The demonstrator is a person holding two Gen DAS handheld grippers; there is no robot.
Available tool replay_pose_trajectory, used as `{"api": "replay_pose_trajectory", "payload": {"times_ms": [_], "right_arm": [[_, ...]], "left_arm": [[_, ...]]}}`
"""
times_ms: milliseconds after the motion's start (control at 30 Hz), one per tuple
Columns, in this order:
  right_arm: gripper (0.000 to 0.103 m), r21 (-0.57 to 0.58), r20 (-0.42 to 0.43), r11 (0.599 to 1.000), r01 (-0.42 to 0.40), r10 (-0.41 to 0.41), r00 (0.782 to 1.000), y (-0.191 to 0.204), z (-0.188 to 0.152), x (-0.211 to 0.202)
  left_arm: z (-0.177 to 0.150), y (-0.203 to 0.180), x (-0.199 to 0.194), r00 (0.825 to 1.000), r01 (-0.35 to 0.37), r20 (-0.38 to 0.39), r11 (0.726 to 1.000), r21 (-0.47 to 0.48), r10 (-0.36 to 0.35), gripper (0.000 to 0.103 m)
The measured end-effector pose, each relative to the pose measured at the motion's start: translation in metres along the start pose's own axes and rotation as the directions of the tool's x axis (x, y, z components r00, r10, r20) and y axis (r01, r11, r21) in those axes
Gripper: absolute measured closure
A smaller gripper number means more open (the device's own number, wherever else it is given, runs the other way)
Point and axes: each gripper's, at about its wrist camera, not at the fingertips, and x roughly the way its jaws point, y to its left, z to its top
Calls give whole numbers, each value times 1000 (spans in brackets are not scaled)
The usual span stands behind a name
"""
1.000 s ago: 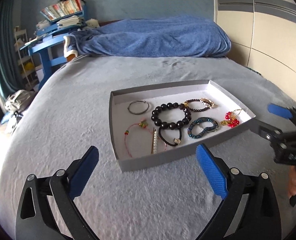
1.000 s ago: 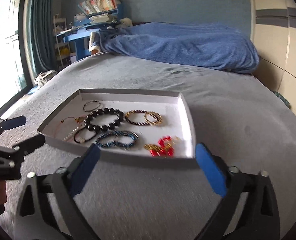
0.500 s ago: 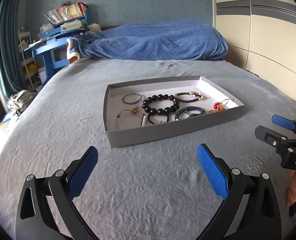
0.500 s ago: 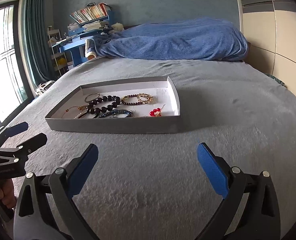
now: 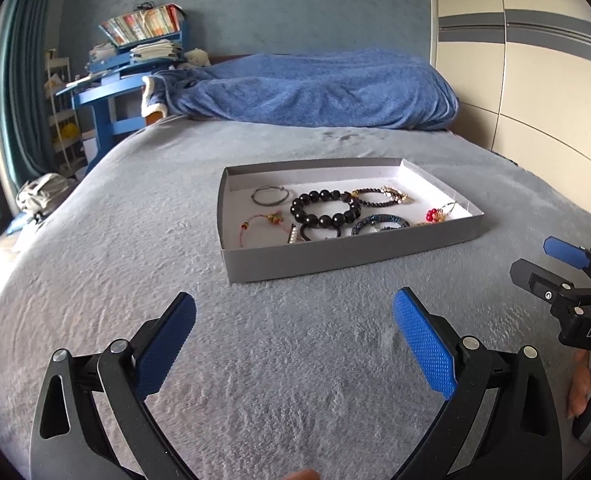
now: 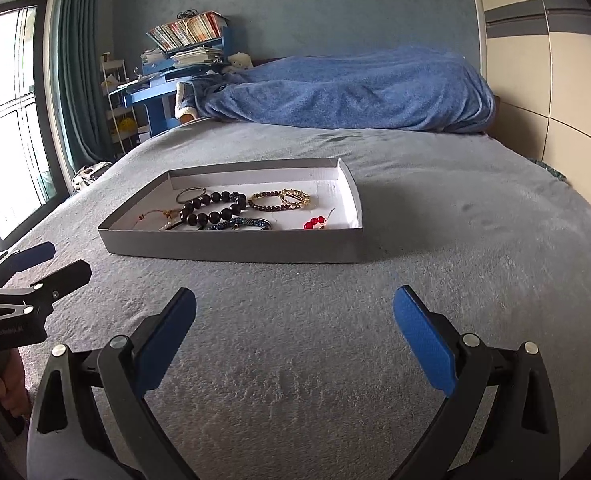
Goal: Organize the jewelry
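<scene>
A shallow grey box [image 5: 335, 254] with a white floor sits on the grey bedspread; it also shows in the right wrist view [image 6: 231, 248]. Inside lie a black bead bracelet [image 5: 325, 208] [image 6: 211, 208], a thin metal ring [image 5: 270, 195], a red string bracelet [image 5: 255, 224], a blue bracelet [image 5: 381, 222], a dark and gold bracelet [image 5: 379, 195] [image 6: 281, 200] and red bead earrings [image 5: 435, 216] [image 6: 315, 223]. My left gripper [image 5: 293, 344] is open and empty, well short of the box. My right gripper [image 6: 293, 344] is open and empty, also short of it.
A rumpled blue blanket [image 5: 307, 92] lies across the far end of the bed. A blue desk with stacked books [image 5: 135, 64] stands at the back left. A cream wardrobe [image 5: 535, 80] lines the right side. A window with green curtains [image 6: 27, 100] is on the left.
Both grippers have pulled back and lowered away from the box, which now looks smaller and farther. Both stay open and empty.
</scene>
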Motion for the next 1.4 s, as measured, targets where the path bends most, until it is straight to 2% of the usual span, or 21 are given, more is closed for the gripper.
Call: {"api": "replay_pose_trajectory", "payload": {"times_ms": [1400], "right_arm": [[5, -28, 42, 1000, 0, 1, 999, 8, 2, -10]], "left_arm": [[1, -2, -1, 1000, -2, 3, 1000, 12, 2, 5]]}}
